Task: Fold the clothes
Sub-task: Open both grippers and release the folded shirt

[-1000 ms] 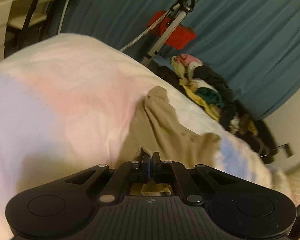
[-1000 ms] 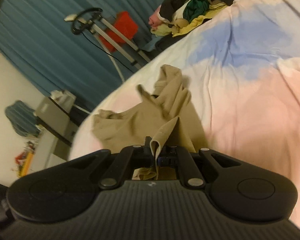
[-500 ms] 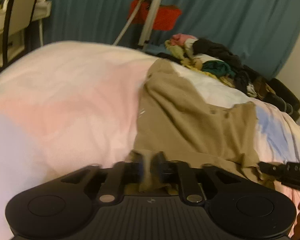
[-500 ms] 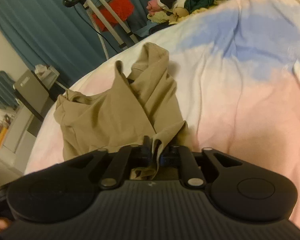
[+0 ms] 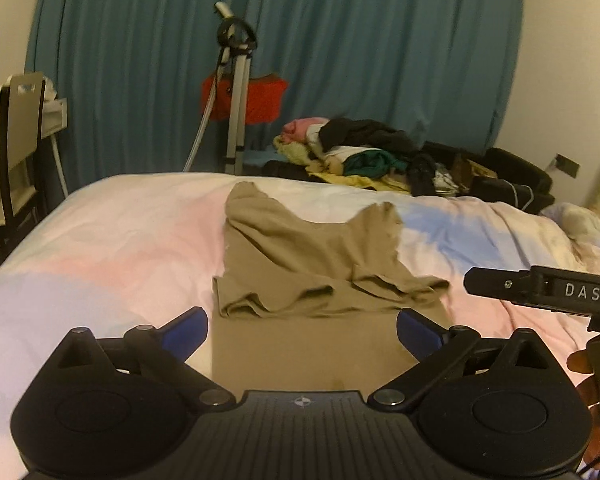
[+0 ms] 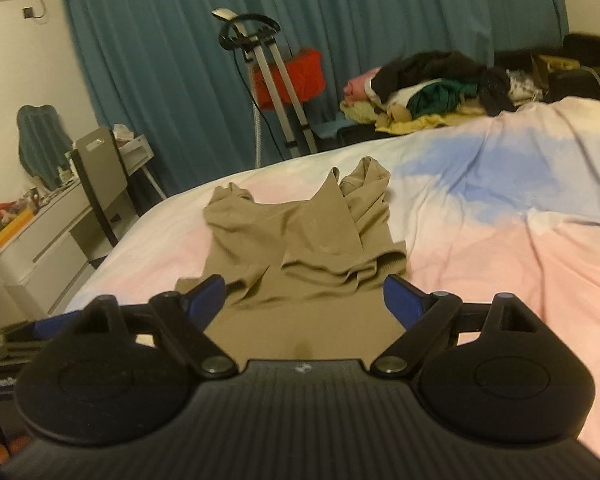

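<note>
A tan garment (image 5: 308,264) lies spread on the pastel bedspread (image 5: 100,248), its near part folded over in a rumpled band. In the left wrist view my left gripper (image 5: 302,332) hangs over the garment's near edge, its jaws opening wide, blue pads (image 5: 184,330) apart and pressing on nothing. The other gripper's black finger (image 5: 540,290) juts in from the right of that view. In the right wrist view the same tan garment (image 6: 300,240) lies ahead of my right gripper (image 6: 304,300), whose jaws are also opening, the cloth lying loose beneath them.
A heap of mixed clothes (image 5: 364,156) sits beyond the bed's far edge, before a teal curtain (image 5: 340,40). A metal stand (image 5: 236,100) with a red basket (image 5: 256,98) rises behind the bed. A chair (image 5: 16,120) and desk stand at left.
Both grippers were shut on folds of the tan garment; now both stand wide apart and the cloth lies flat on the bed. Both views have rolled level and drawn back.
</note>
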Motion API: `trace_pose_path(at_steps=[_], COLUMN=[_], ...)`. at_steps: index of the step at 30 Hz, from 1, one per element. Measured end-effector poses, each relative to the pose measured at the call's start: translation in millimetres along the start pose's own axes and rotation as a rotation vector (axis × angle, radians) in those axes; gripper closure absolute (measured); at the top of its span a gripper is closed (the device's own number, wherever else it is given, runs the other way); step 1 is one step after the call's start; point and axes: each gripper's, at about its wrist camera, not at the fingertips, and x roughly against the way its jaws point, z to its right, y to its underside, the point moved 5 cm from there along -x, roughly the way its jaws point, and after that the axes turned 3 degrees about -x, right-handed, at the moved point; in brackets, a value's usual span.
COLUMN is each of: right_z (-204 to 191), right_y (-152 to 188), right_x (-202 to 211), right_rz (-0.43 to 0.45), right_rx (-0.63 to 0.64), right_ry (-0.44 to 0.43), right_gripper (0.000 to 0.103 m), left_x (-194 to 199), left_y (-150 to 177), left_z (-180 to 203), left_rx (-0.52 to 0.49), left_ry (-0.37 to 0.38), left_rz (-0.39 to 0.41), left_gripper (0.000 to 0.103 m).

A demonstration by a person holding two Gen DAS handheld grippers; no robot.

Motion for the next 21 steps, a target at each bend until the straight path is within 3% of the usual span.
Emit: trace_pose_path(at_steps=[5, 13, 17, 21], right_z=[0.5, -0.8, 1.8, 17.5], right_y=[20.4, 33.6, 39.5, 53.6], right_x=[32.2, 43.6, 36.4, 19.3], right_rz=[0.028, 0.032, 0.0, -0.102], right_rx=[-0.018, -0.023, -0.037, -0.201], right_ry=[0.016, 0.027, 0.047, -0.008], right_gripper=[0.015, 0.015, 0.015, 0.015], left_x=[33.6, 43.2, 28.3, -4.2], left_y=[24.8, 46.3, 54.1, 76.2], left_z=[14.0, 7.7, 1.1, -12.0], left_rx=[-0.051, -0.002, 0.075, 0.244], left_ry=[-0.01, -0.014, 0.014, 0.151], left_rz=[0.028, -0.017, -0.081, -0.247], left_gripper=[0.001, 0.001, 0.001, 0.004])
